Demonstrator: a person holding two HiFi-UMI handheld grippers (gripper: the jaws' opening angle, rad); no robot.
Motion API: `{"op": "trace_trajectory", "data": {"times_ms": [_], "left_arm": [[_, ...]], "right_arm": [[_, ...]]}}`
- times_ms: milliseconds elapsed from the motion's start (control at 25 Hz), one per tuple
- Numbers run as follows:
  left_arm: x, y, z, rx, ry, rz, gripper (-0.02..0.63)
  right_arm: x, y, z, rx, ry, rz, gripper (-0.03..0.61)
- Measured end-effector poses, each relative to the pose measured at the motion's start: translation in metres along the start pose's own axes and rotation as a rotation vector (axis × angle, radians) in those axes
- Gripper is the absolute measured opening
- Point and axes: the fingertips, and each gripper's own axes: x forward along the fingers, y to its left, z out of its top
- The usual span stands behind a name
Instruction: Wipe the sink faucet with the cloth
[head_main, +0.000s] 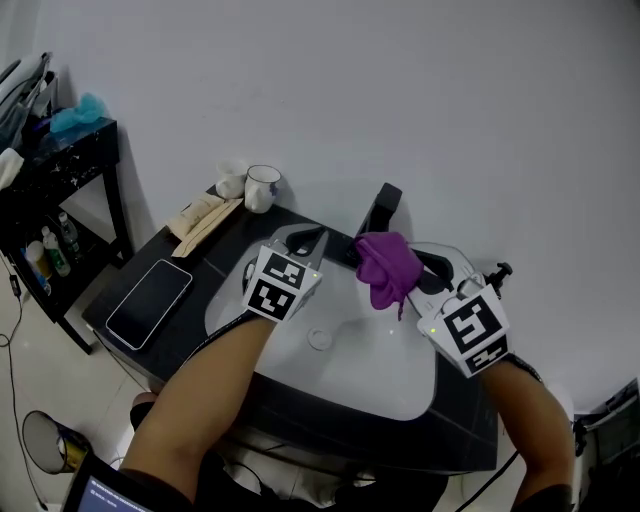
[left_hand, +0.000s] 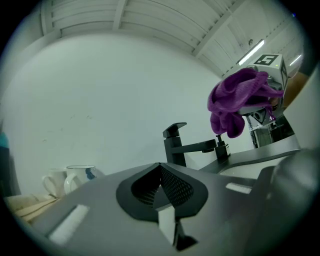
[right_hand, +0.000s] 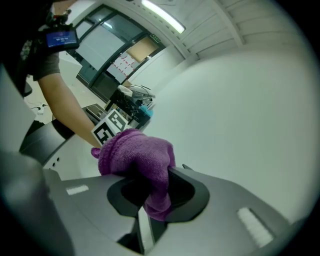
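Mugs (head_main: 255, 185) stood at desk's back-left corner. Right tongs (right_hand: 152, 187) gripped purple cloth (right_hand: 135, 155) just above faucet's (left_hand: 175, 145) level spout. Left tongs (left_hand: 160, 190) closed, empty.

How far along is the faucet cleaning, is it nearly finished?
Done: the purple cloth is picked up, clamped in the right gripper. In hand: it hangs just over the black faucet. Remaining: the wiping itself; I can't tell whether any is done. The left gripper is empty, jaws together.

No writing, label, brand or number is legible on anything in these views
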Motion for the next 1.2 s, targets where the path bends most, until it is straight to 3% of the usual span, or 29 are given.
{"op": "trace_trajectory", "data": {"times_ms": [240,760,1200], "left_arm": [[-0.002,0.001,0.001,-0.008,-0.002,0.000,0.018],[0.004,0.001,0.004,-0.025,-0.026,-0.011,0.017],[0.008,-0.002,0.007,-0.024,-0.038,-0.028,0.018]], "right_arm": [[0.003,0.004,-0.019,-0.058,0.056,-0.002,0.077],[0.065,-0.065,-0.077,-0.058,0.215,-0.089,0.078],[0.089,-0.076,-0.091,-0.056,0.255,-0.098,0.082]]}}
